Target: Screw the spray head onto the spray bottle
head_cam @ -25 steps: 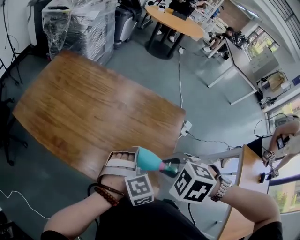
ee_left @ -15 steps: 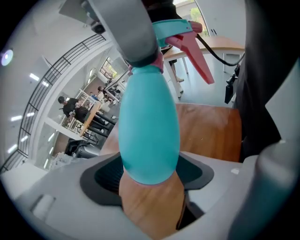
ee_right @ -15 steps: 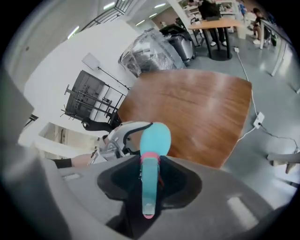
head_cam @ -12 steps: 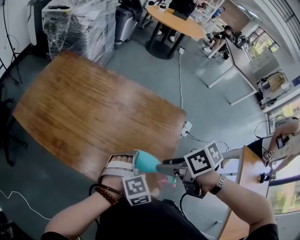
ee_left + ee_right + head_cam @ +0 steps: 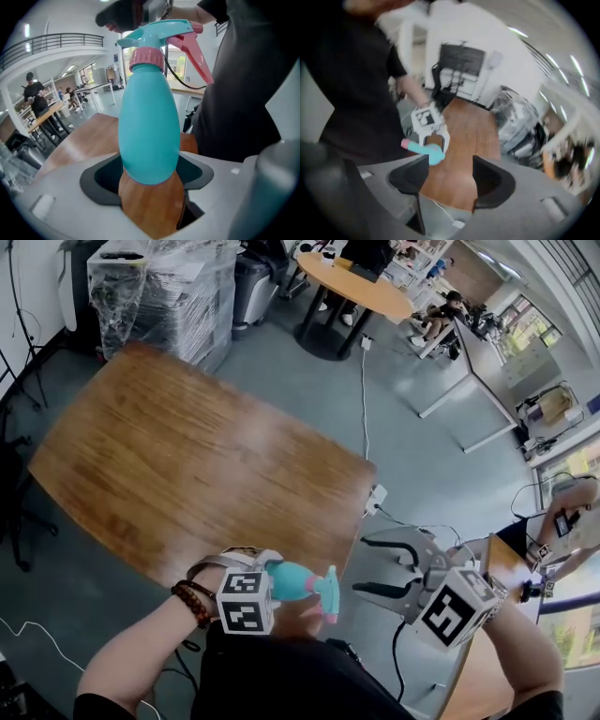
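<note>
A teal spray bottle (image 5: 289, 579) lies sideways in my left gripper (image 5: 277, 581), off the near edge of the wooden table (image 5: 187, 456). In the left gripper view the bottle (image 5: 149, 126) sits between the pads, and the jaws are shut on its belly. Its spray head (image 5: 159, 32) sits on the neck, with a pink collar (image 5: 146, 57) and a pink trigger (image 5: 194, 54). To the right, my right gripper (image 5: 364, 565) is apart from the spray head (image 5: 328, 594). Its jaws are opening, with nothing between them. The right gripper view shows that gripper (image 5: 449, 176) and the bottle (image 5: 427, 152) beyond.
A plastic-wrapped stack (image 5: 159, 292) stands behind the table's far left corner. A round table (image 5: 352, 282) with seated people is farther back. A power strip (image 5: 375, 495) and its cable lie on the floor. Another wooden desk (image 5: 483, 652) is at the right.
My right gripper has let go of the spray head, opened and drawn away to the right. The left gripper, still holding the bottle, has shifted slightly down and left.
</note>
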Motion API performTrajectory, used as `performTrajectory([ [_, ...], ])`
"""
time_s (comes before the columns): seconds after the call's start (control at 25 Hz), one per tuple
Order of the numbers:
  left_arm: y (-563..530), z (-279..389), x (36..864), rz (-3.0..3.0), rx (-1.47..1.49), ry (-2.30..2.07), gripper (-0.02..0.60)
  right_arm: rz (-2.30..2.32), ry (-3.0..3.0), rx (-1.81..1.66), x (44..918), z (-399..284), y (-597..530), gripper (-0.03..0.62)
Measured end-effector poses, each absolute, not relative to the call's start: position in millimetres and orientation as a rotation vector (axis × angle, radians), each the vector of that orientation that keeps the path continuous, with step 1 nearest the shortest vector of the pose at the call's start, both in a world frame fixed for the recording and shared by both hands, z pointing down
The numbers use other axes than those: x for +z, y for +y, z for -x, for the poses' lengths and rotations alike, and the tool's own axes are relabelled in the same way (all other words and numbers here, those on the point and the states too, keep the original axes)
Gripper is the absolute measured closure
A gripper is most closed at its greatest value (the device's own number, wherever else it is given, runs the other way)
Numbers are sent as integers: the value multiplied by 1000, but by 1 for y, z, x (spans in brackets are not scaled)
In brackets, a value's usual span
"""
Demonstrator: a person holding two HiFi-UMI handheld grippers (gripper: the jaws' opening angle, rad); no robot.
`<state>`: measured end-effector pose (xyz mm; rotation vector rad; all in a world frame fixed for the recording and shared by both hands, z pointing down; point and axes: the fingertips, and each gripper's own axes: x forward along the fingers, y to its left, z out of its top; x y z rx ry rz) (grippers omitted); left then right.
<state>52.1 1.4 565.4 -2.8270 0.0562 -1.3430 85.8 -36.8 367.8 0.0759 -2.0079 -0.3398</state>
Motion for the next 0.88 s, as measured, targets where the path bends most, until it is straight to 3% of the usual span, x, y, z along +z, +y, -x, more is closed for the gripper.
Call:
performTrajectory([
  [0.12, 8, -49, 562, 2812, -1355, -85, 201, 161, -1757, -828, 402, -82, -9, 315],
  [0.36, 19, -57, 553, 2758, -1352, -209, 199, 385, -1683, -1046, 429, -55, 28, 328],
  [0.44, 20, -60, 553, 2750, -1347, -208, 199, 402, -1670, -1063, 433, -53, 31, 429],
  [0.52, 18, -60, 553, 2750, -1342, -174, 199, 401, -1662, -1014, 437, -58, 31, 471],
  [0.88, -12, -61, 557, 2792, -1296, 246, 201, 37, -1947, -213, 444, -55, -3, 476],
])
